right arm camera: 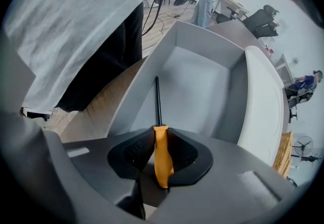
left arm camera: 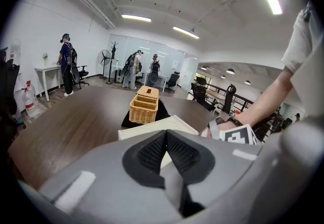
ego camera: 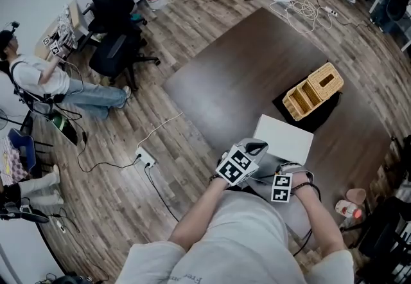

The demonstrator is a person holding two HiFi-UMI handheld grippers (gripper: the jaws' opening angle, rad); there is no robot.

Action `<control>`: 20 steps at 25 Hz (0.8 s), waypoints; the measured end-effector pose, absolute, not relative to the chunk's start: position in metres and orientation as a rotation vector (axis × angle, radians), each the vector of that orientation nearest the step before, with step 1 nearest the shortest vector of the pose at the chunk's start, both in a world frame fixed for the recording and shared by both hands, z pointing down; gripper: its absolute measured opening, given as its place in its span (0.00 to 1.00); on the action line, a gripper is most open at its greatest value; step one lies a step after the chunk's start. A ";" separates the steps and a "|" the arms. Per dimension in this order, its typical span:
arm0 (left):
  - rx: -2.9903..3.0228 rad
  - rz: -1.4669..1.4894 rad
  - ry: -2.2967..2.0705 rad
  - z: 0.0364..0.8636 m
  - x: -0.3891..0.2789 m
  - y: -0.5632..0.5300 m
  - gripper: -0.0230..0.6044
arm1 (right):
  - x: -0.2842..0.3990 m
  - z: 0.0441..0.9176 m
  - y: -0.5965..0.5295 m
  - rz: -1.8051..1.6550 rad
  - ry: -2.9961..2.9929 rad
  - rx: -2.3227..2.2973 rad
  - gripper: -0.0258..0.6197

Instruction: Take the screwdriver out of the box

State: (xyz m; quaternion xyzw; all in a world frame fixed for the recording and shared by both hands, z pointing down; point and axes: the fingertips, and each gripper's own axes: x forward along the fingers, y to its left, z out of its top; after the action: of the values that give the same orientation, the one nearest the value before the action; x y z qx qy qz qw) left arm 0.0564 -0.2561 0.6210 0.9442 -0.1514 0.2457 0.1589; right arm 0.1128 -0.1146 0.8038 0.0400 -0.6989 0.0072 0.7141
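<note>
Since the task is to get the screwdriver (right arm camera: pixel 162 157) out, the right gripper (right arm camera: pixel 159 139) is the one at work: its jaws are closed on the orange handle, pinching it along its length so the dark shaft points straight ahead.

- Shaft reaches out over the open interior of the white box (right arm camera: pixel 202 86). Cannot tell whether the tip touches the box floor. My judgement: gripped but not clear of the box.
- Gripping by the handle makes sense, as it is the thickest part and the ribbed pads bite on it.
- Lid (right arm camera: pixel 263 106) stands raised at the far side, leaving the opening free for the lift.
- Left gripper (left arm camera: pixel 166 134): jaws pressed together with nothing between them. It is held just beside the right one, above the near edge of the box, apparently idle and out of the lifting path.
- Box sits at the near edge of the dark bench (ego camera: pixel 237 83), close to the person, within easy reach.
- Wicker basket (ego camera: pixel 313 91) rests on a black cloth (ego camera: pixel 321 119) just beyond the box, not involved.

Count: one screwdriver, one box with one lid, one basket, one cloth, two grippers. No other tool visible inside the box.
</note>
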 end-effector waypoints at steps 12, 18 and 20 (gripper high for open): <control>2.634 0.642 -0.526 0.616 0.043 -0.227 0.12 | 0.110 0.802 -0.115 -0.003 -1.527 0.152 0.16; 2.535 0.556 -0.696 0.608 0.016 -0.212 0.12 | 0.109 0.800 -0.118 -0.017 -1.538 0.169 0.16; 2.512 0.538 -0.742 0.604 0.009 -0.201 0.12 | 0.111 0.800 -0.117 -0.020 -1.544 0.173 0.16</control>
State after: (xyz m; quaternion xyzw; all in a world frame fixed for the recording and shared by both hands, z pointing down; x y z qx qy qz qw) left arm 0.0094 -0.2014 0.6042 0.9139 -0.2700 0.1957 0.2315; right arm 0.1106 -0.1167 0.8000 0.0779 -0.6966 -0.0092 0.7132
